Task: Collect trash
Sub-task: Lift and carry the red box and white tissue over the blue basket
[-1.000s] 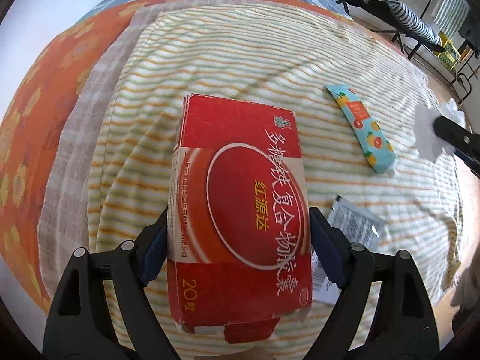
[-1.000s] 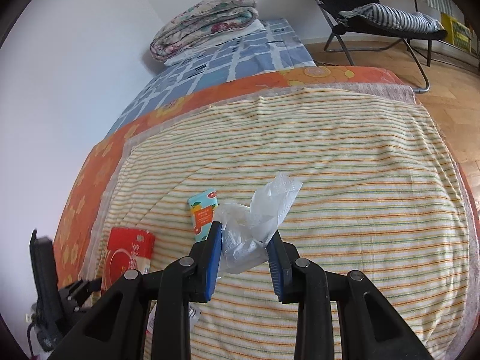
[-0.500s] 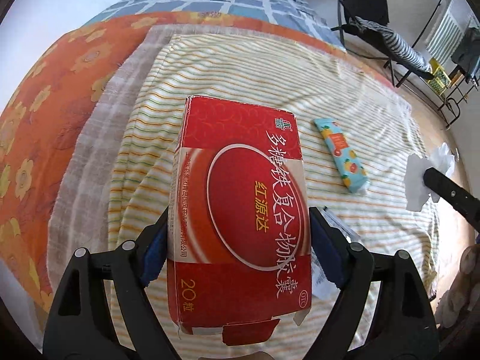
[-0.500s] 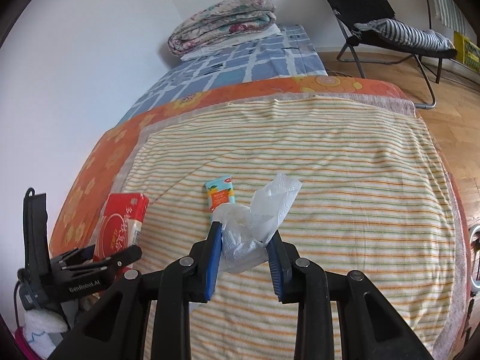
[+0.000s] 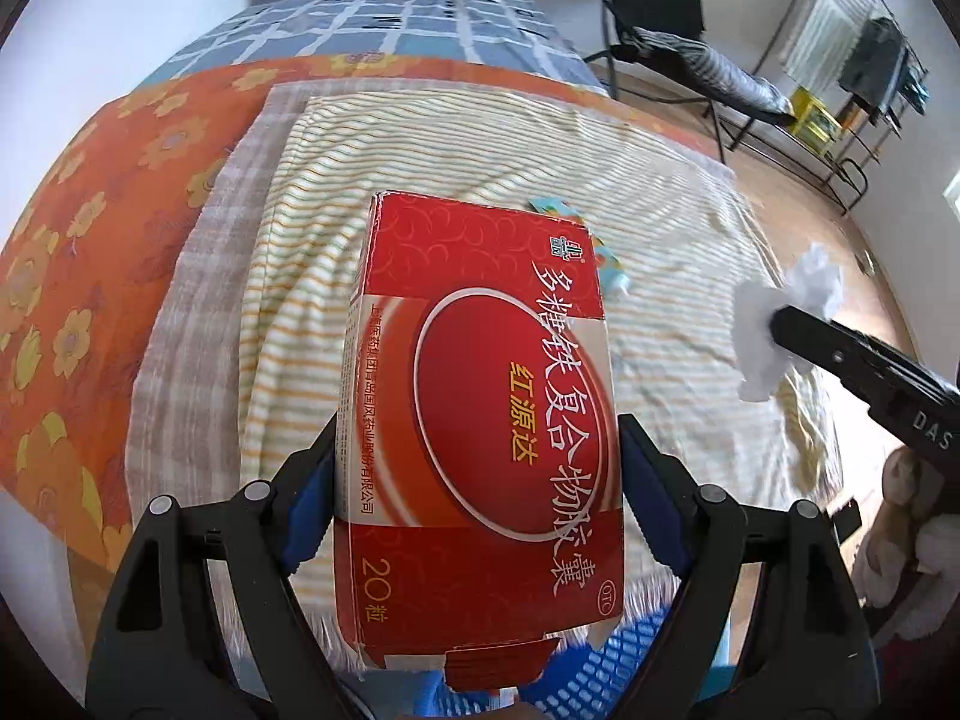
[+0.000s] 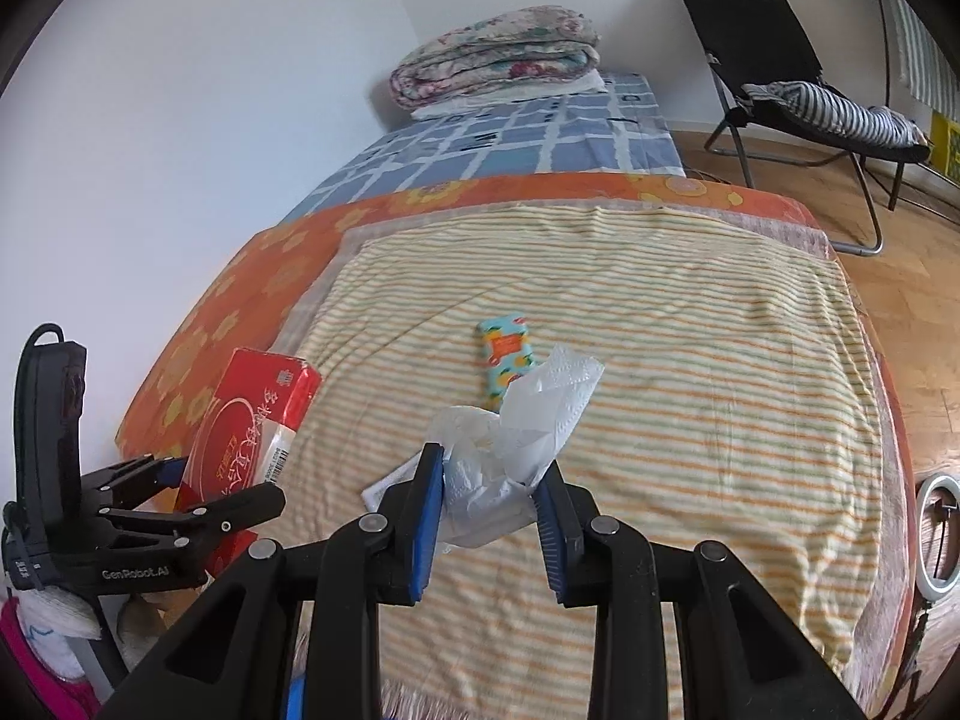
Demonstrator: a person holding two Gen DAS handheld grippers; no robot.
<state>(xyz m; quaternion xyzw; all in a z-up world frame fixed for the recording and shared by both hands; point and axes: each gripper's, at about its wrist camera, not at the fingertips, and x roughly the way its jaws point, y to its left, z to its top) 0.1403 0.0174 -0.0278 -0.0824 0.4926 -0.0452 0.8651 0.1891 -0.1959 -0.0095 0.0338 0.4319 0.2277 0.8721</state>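
Note:
My left gripper [image 5: 474, 474] is shut on a red medicine box [image 5: 480, 420] and holds it in the air off the foot end of the bed. It shows at the left of the right wrist view [image 6: 246, 444]. My right gripper [image 6: 489, 480] is shut on a crumpled white tissue [image 6: 516, 438], also seen at the right of the left wrist view [image 5: 774, 324]. A teal patterned packet [image 6: 507, 360] lies on the striped blanket [image 6: 690, 390] beyond the tissue. A white wrapper [image 6: 384, 483] lies just left of my right fingers.
A blue mesh basket [image 5: 594, 672] shows blurred under the red box. A folded quilt [image 6: 495, 54] lies at the head of the bed. A black folding chair [image 6: 798, 96] stands on the wooden floor at the right. A ring light [image 6: 942, 525] stands by the bed's right side.
Both grippers have pulled back from the bed with their loads and risen. The blue mesh basket has come into view under the red box.

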